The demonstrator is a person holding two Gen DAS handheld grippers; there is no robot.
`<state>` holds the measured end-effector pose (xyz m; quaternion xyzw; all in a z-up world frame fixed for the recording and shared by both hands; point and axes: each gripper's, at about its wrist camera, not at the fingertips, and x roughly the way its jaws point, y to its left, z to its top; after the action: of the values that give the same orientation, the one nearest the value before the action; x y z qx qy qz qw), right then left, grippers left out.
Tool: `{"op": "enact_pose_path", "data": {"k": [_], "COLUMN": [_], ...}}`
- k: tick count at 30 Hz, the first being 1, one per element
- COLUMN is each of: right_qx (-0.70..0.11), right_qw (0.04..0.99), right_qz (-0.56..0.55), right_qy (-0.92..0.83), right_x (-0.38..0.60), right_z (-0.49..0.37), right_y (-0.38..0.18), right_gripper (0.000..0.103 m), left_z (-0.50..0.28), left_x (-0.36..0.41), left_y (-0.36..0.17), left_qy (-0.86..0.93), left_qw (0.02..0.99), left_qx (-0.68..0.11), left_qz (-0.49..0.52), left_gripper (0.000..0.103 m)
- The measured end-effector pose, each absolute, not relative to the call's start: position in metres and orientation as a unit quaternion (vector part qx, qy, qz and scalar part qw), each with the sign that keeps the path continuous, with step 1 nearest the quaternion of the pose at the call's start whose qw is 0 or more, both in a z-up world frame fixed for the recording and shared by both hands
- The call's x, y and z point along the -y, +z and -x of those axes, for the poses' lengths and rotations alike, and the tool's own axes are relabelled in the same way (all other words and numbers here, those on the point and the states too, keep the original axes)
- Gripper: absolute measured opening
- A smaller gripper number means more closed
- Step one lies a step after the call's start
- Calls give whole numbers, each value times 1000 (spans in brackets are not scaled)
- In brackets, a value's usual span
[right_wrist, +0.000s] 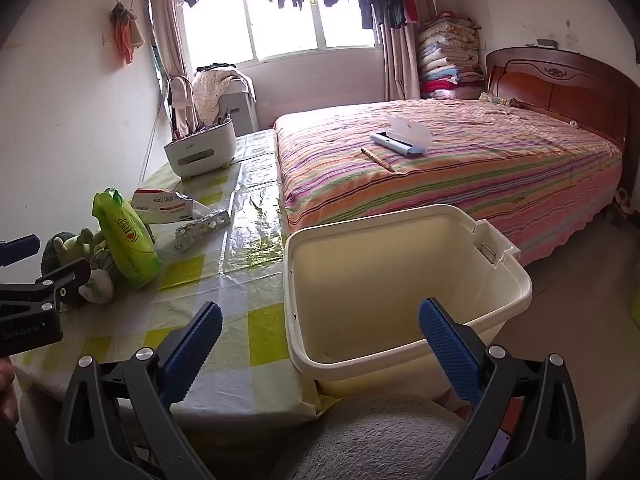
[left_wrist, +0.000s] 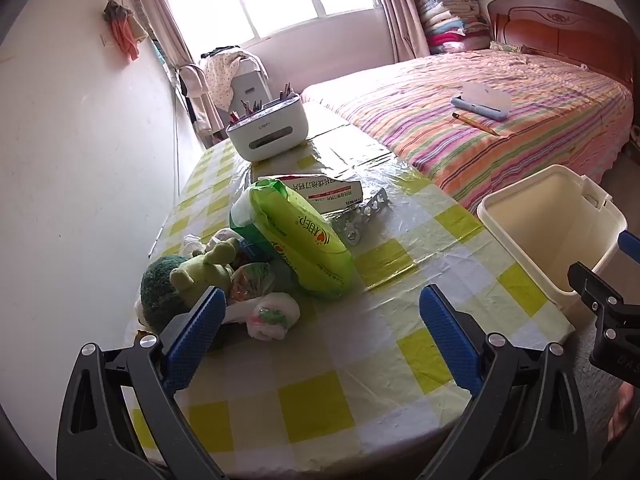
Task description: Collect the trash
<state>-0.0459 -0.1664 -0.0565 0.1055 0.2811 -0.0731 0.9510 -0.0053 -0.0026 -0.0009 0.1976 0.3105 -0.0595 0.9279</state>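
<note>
**Stock at hand: both tongs empty, bin waiting**

- Left tongs [left_wrist: 322, 336]: wide, holding nothing, poised low over the checked surface [left_wrist: 384, 356], just short of the litter.
- Right tongs [right_wrist: 320, 338]: wide, holding nothing, aimed at the cream bin [right_wrist: 516, 292], which stands open and looks empty at the surface's right edge.
- Trash, left-hand pile: knotted white bag [left_wrist: 272, 314] nearest my left tongs; crumpled wrapper [left_wrist: 250, 280]; green tissue pack [left_wrist: 296, 236]; medicine box [left_wrist: 320, 192]; spent blister strip [left_wrist: 362, 216].
- Not trash, I judge: plush toy [left_wrist: 188, 280], organiser box [left_wrist: 268, 134].

Step in hand: I take the white bag first, closing across its soft middle and lifting clear of the toy beside it.

Room: open checked cloth lies between pile and bin, a free path. Wall hems the pile's left; the bed [right_wrist: 460, 176] runs close behind the bin.
</note>
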Motion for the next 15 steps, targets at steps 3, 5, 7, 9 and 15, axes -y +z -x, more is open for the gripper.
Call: {"op": "enact_pose_path", "data": {"k": [3, 5, 7, 9, 15], "right_qx": [-283, -284, -285, -286, -288], "right_qw": [950, 950, 950, 950, 950], "right_qz": [-109, -111, -110, -109, -103], "right_qy": [-71, -69, -68, -67, -59], "right_x": [171, 171, 169, 168, 161], "right_z": [49, 48, 46, 44, 36], "right_y": [-55, -56, -57, -57, -55], "right_gripper": [96, 96, 96, 96, 96], "left_z": [5, 4, 3, 1, 2], "left_x": [2, 2, 0, -2, -12], "left_y": [-1, -2, -3, -3, 0], "left_qy": [-59, -57, -56, -54, -49], "left_qw": [928, 927, 927, 927, 930], "left_qx": [-311, -313, -314, -316, -314], "left_qz": [-198, -198, -196, -195, -187], "left_gripper": [96, 96, 96, 96, 96]}}
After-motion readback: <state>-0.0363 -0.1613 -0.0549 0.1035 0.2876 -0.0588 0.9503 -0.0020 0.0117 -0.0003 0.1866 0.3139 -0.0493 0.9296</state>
